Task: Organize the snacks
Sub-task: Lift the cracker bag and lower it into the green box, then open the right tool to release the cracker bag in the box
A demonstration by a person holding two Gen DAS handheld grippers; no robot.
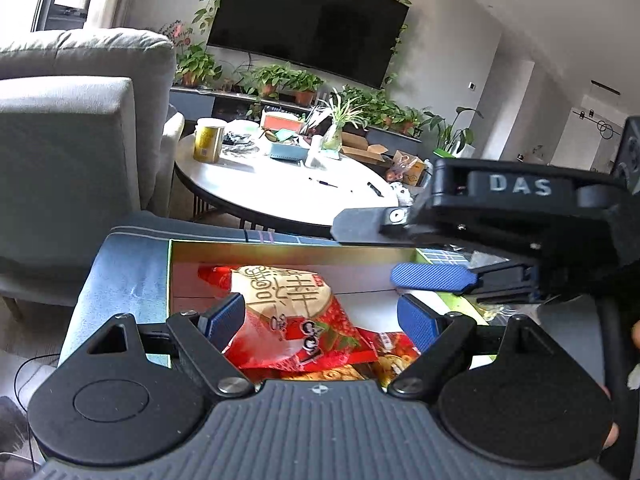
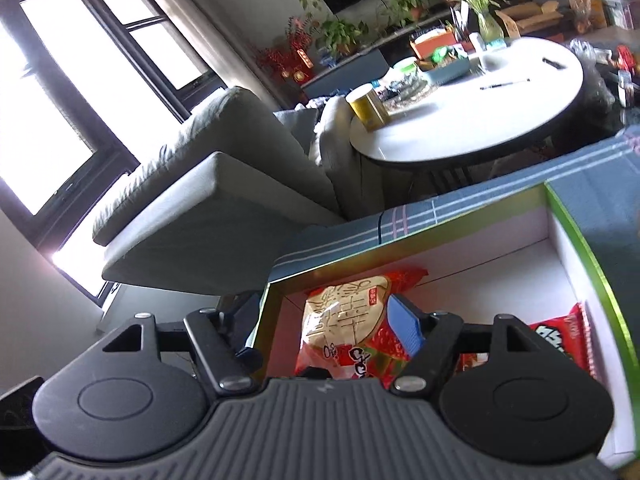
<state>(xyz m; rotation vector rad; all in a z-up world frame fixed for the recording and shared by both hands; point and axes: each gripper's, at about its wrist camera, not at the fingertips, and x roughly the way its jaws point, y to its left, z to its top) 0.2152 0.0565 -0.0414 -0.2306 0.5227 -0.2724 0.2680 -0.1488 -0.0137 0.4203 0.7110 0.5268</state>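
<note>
I have both grippers over the open box (image 1: 288, 254), where the red snack bag (image 1: 292, 320) lies inside on other packets. My left gripper (image 1: 320, 322) stands open astride the bag, pads not pressing. The right gripper (image 1: 424, 292), in at three o'clock, is open and empty. I'd lower the left squarely, pinch one bag only, and keep the right clear.

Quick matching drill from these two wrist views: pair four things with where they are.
1. red snack bag
2. yellow canister
3. television
4. grey sofa

a. on the wall among trailing vines
b. lying in the open box
c. left of the round table
d. standing on the round table's edge

Pairs: 1-b, 2-d, 3-a, 4-c
</note>
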